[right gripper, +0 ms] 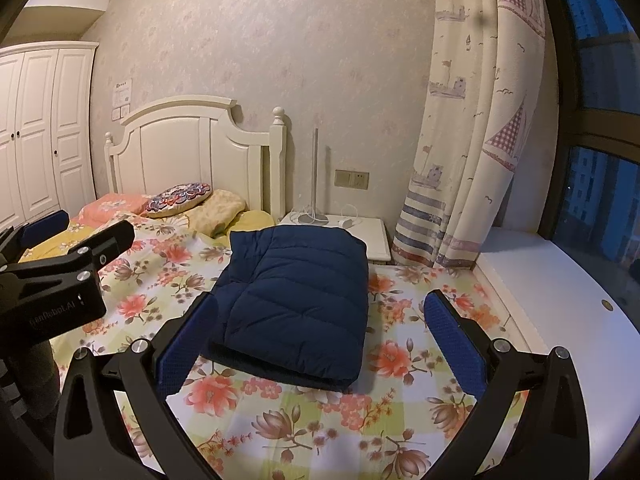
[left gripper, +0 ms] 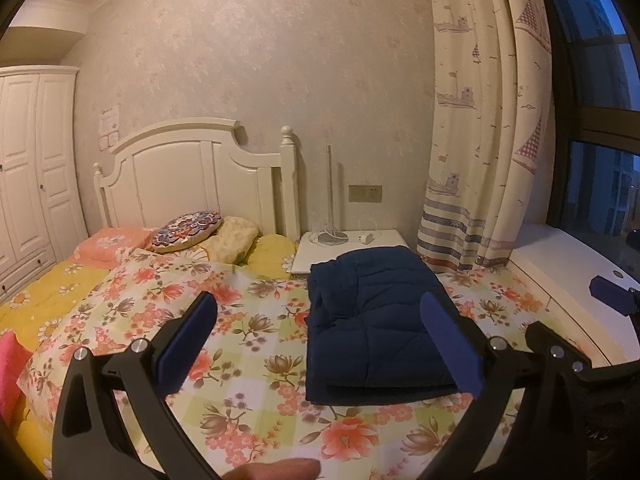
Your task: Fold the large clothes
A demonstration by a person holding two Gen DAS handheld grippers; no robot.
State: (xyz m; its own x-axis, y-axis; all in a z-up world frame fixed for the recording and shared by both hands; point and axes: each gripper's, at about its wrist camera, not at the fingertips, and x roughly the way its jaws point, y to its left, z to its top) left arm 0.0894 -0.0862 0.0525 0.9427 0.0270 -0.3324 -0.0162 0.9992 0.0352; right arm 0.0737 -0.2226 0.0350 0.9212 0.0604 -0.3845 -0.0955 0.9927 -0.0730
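A navy quilted jacket [left gripper: 372, 320] [right gripper: 296, 300] lies folded into a neat rectangle on the floral bedspread [left gripper: 240, 360] [right gripper: 320, 420]. My left gripper [left gripper: 320, 340] hovers open above the bed, its right pad over the jacket's right edge, nothing between the fingers. My right gripper [right gripper: 320, 344] is open too, held above the jacket's near end, not touching it. The right gripper [left gripper: 612, 296] pokes in at the right edge of the left wrist view. The left gripper [right gripper: 60, 248] shows at the left of the right wrist view.
Pillows [left gripper: 188, 232] and a round patterned cushion [right gripper: 176, 200] lie by the white headboard [left gripper: 192, 172]. A white nightstand [left gripper: 352, 248] with a lamp base stands behind the jacket. A curtain [left gripper: 488, 120] and a white window ledge [right gripper: 560, 300] run along the right. A fingertip [left gripper: 276, 470] shows at bottom.
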